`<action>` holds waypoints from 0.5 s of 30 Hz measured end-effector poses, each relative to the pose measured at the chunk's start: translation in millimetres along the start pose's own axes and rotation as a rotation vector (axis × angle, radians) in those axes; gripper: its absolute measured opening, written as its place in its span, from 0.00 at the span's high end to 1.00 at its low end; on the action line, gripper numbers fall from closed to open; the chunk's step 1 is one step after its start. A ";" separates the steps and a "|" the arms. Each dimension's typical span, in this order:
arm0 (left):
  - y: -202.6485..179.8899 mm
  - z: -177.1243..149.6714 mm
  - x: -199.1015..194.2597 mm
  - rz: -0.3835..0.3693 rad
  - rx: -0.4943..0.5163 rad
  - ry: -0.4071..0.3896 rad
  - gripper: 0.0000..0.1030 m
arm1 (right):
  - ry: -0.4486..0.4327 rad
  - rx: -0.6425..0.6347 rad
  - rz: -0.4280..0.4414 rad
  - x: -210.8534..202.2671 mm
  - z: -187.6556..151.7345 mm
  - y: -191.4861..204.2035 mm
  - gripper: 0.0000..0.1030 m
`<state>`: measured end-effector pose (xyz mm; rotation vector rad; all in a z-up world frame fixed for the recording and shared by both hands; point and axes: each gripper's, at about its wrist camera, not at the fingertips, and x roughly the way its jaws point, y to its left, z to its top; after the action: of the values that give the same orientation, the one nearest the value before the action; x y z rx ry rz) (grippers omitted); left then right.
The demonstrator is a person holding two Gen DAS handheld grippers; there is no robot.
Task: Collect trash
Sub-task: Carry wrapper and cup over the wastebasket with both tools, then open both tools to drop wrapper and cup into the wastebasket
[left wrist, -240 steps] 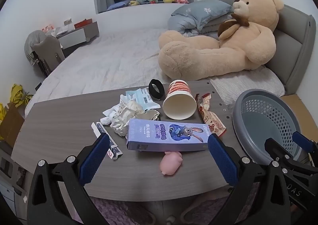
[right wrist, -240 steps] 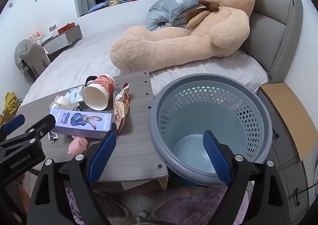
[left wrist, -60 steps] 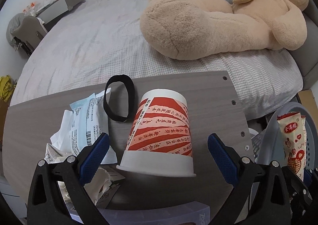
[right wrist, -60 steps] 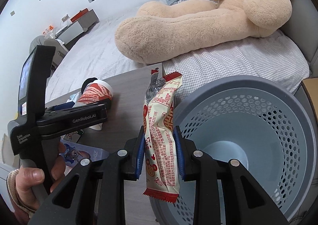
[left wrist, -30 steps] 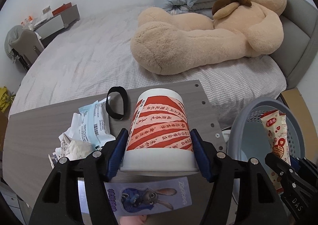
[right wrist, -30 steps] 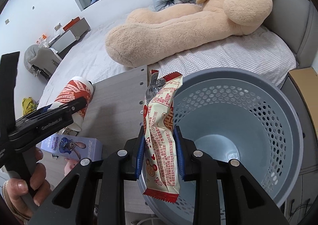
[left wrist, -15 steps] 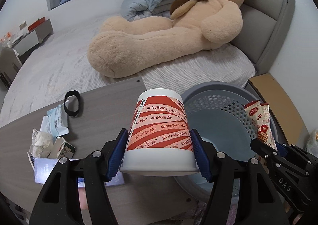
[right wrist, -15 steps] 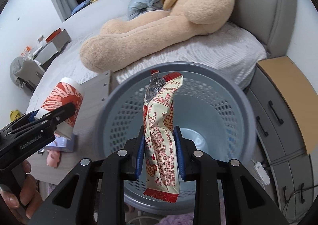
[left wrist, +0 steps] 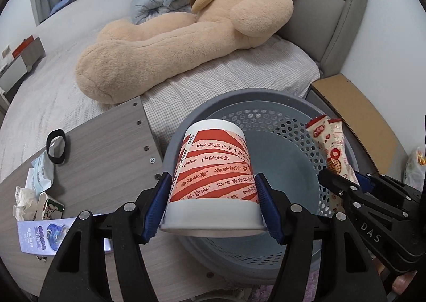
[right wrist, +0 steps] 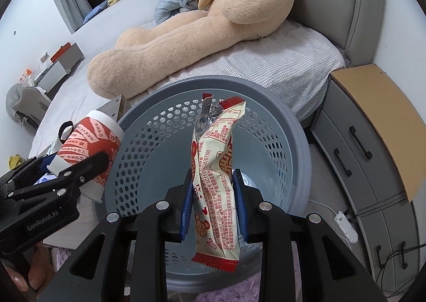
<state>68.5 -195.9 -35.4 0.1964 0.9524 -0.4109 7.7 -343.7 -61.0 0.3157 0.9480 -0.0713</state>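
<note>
My left gripper (left wrist: 214, 204) is shut on a red-and-white paper cup (left wrist: 213, 168) and holds it over the left rim of the grey perforated basket (left wrist: 269, 99). My right gripper (right wrist: 213, 200) is shut on a cream-and-red snack wrapper (right wrist: 215, 168) and holds it above the inside of the basket (right wrist: 266, 94). The cup shows at the left of the right wrist view (right wrist: 87, 142), and the wrapper at the right of the left wrist view (left wrist: 330, 147). The basket looks empty inside.
On the wooden table (left wrist: 106, 147) lie a black band (left wrist: 56, 144), crumpled paper and a plastic packet (left wrist: 40, 176), and a purple box (left wrist: 45, 232). A big teddy bear (left wrist: 186, 30) lies on the bed behind. A drawer cabinet (right wrist: 372, 142) stands right of the basket.
Both grippers have moved right with their loads. The cup has gone from over the table to over the basket's rim; the wrapper hangs further over the basket's inside.
</note>
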 end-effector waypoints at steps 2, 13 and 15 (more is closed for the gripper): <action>-1.2 1.9 3.1 0.002 -0.003 0.005 0.38 | 0.004 -0.001 0.004 4.9 2.9 -1.5 0.73; 2.5 7.1 13.3 0.027 -0.021 0.011 0.28 | -0.021 0.002 0.001 13.1 12.1 -6.7 0.51; 3.6 6.3 13.4 0.031 -0.021 0.009 0.27 | -0.019 0.004 -0.002 14.1 12.2 -8.1 0.51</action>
<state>81.6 -198.2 -42.9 0.1935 0.9613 -0.3718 24.0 -354.0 -67.7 0.3176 0.9298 -0.0784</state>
